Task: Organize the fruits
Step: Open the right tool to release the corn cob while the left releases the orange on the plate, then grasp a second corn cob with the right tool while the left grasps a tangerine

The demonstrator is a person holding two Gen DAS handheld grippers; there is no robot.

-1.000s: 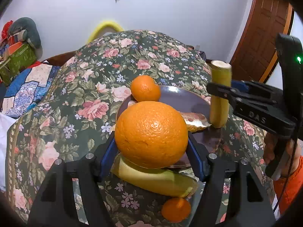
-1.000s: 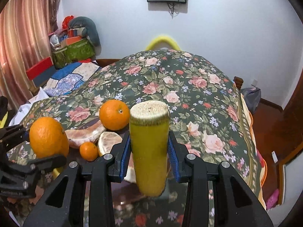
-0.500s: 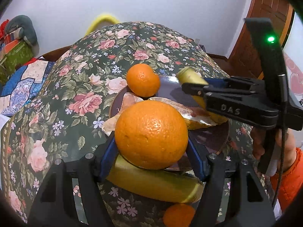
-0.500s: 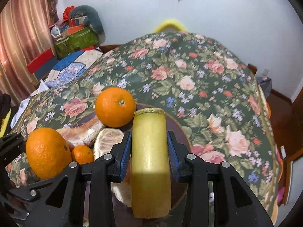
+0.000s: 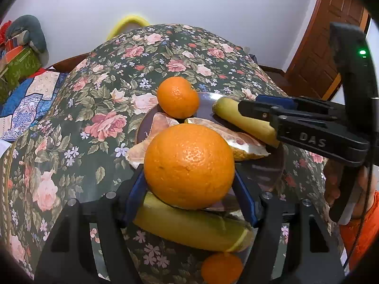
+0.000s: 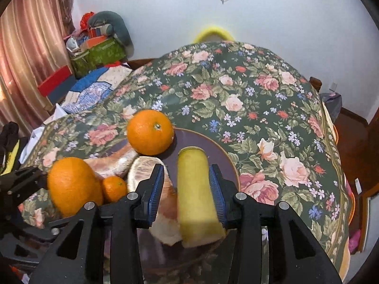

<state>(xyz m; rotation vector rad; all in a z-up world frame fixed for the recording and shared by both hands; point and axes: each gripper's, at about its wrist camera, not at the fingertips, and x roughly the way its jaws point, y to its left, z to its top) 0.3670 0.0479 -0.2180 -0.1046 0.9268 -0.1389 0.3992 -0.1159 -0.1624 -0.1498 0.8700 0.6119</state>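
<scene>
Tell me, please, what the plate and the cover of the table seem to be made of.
The plate: probably glazed ceramic or glass, dark and glossy, since it shows reflections. The table cover: likely printed fabric or vinyl, floral and matte; which one is unclear.

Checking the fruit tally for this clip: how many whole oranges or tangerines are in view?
3. A large orange sits between the left gripper's jaws; a medium orange rests at the plate's far rim; a small tangerine lies below the gripper. Others may be hidden.
</scene>
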